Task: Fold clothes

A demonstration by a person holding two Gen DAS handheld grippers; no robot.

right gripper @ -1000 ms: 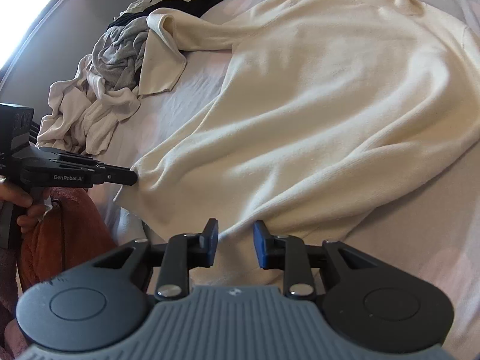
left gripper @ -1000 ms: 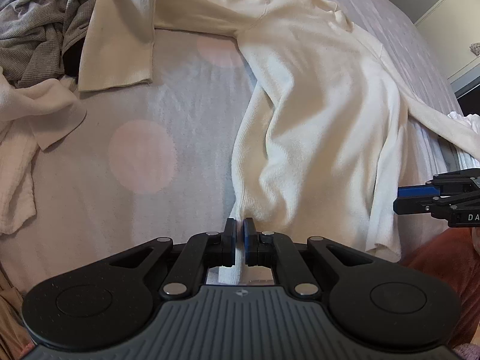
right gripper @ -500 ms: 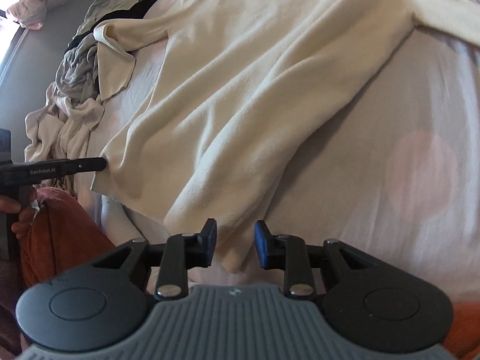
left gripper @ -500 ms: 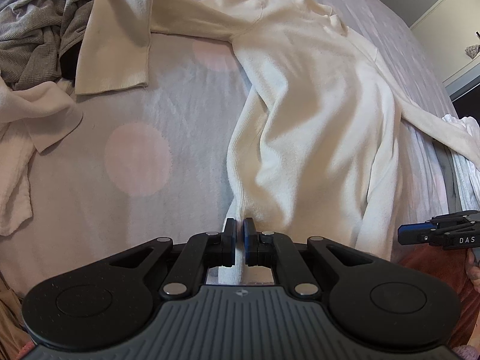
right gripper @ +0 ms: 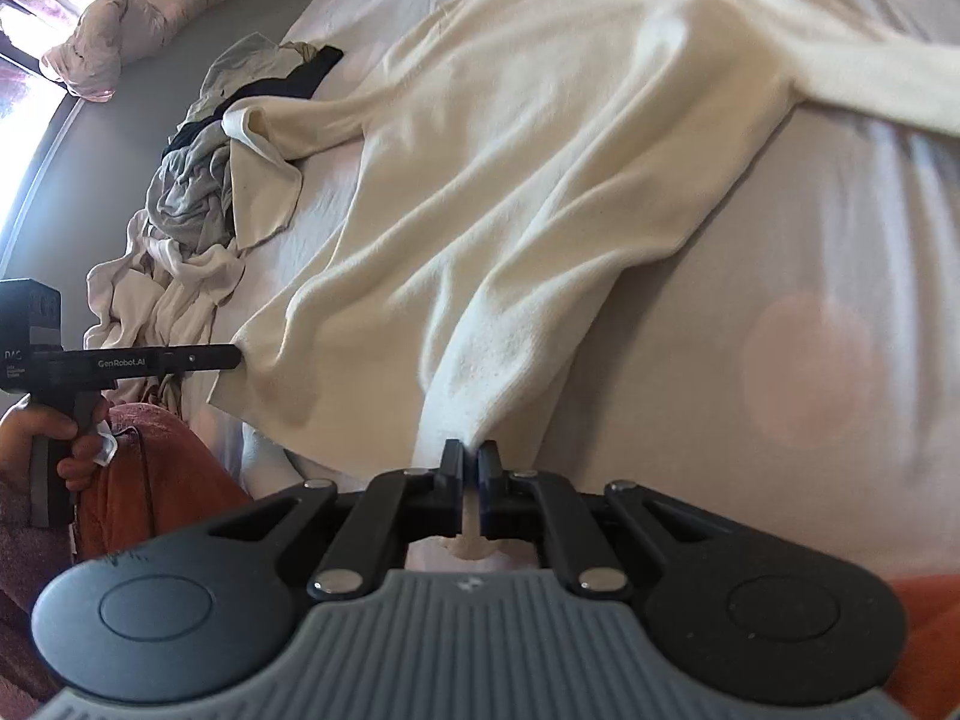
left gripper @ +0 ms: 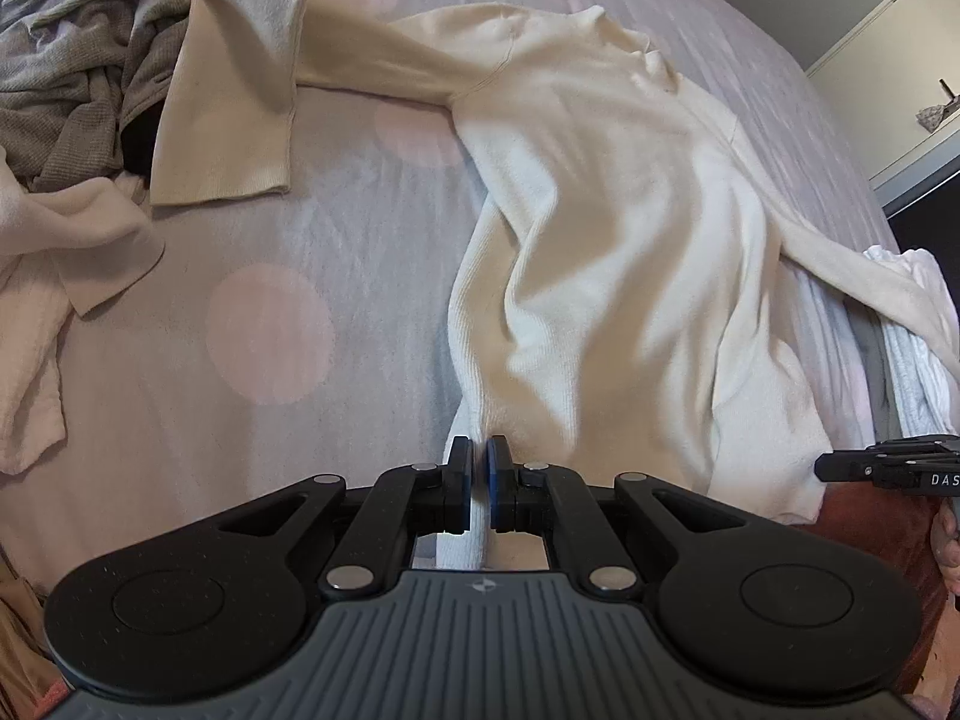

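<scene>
Where grippers pinch, cream sweater (left gripper: 600, 228) (rumpled)

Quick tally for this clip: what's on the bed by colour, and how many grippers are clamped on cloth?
Cream sweater: 1
Grey garment in the pile: 1
Off-white garment in the pile: 1
Black garment: 1
Clamped grippers, left gripper and right gripper: 2
Total: 6

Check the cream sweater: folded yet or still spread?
Spread, unfolded. The cream sweater lies flat on the bed, sleeves out; left gripper and right gripper pinch its hem.
</scene>
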